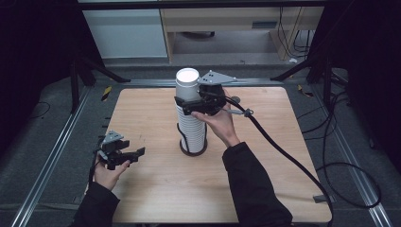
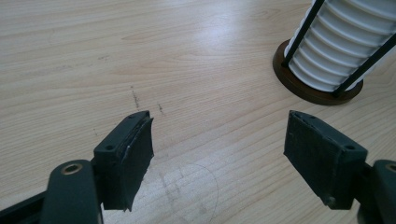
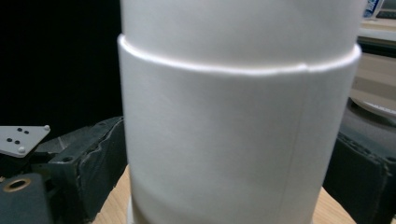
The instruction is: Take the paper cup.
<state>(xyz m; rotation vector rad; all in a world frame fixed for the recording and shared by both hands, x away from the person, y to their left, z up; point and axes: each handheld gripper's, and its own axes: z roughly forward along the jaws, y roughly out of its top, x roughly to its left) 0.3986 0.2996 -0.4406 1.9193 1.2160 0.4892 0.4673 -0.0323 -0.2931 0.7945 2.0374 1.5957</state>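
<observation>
A tall stack of white paper cups (image 1: 191, 127) stands in a wire holder with a dark round base (image 1: 193, 151) near the middle of the wooden table (image 1: 156, 189). My right gripper (image 1: 188, 102) reaches the stack from the right, near its top. Its jaws sit on either side of the top cup (image 1: 187, 82), and both pads rest against the white wall (image 3: 224, 140). My left gripper (image 1: 135, 157) is held low at the table's left edge, open with nothing between its pads (image 2: 126, 158). From the left gripper (image 2: 217, 154), the stack (image 2: 336, 51) and base (image 2: 322, 93) lie ahead to the right.
Black rods of the holder (image 2: 303, 32) run up the sides of the stack. A thick black cable (image 1: 283, 151) trails from the right gripper across the table's right side. Metal rails (image 1: 52, 151) border the table, and loose cables (image 1: 340, 156) lie on the floor at right.
</observation>
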